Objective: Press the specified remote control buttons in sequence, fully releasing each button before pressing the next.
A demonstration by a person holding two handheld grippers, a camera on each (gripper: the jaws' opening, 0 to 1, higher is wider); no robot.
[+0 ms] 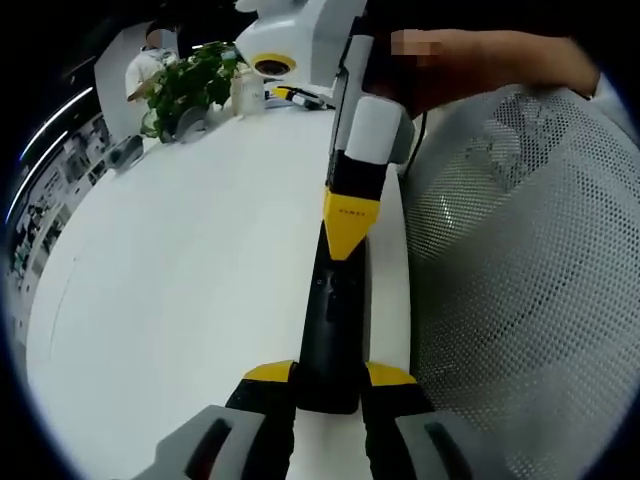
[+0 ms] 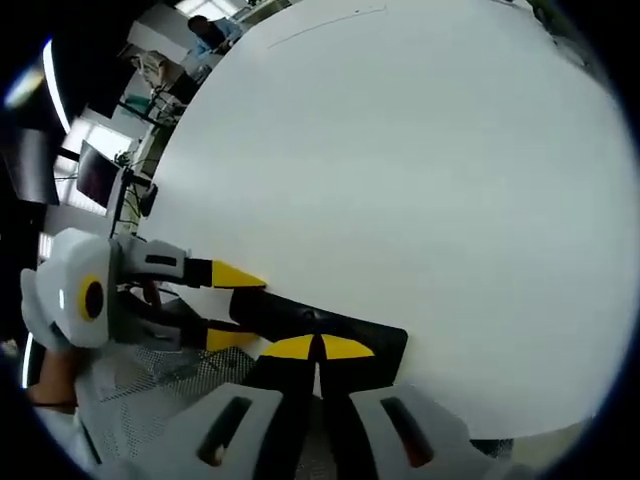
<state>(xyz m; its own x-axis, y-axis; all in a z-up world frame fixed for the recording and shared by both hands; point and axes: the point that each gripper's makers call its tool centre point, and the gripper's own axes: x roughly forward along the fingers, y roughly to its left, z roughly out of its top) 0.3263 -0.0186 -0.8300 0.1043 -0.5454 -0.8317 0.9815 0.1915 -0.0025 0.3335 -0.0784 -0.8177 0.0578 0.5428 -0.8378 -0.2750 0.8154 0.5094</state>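
Left gripper (image 1: 328,385) clamps the near end of the black remote (image 1: 335,320), lying at the white table's (image 1: 180,280) edge. Right gripper (image 2: 318,348), tips together, presses on the remote's top. Mesh chair (image 1: 530,280) alongside.

L gripper (image 1: 330,385) fingers clamped on either side of the remote (image 1: 333,320). R gripper (image 2: 315,350) fingers together, tips on its top.

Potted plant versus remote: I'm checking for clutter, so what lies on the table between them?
In the left gripper view, bare white table lies between the potted plant and the black remote.
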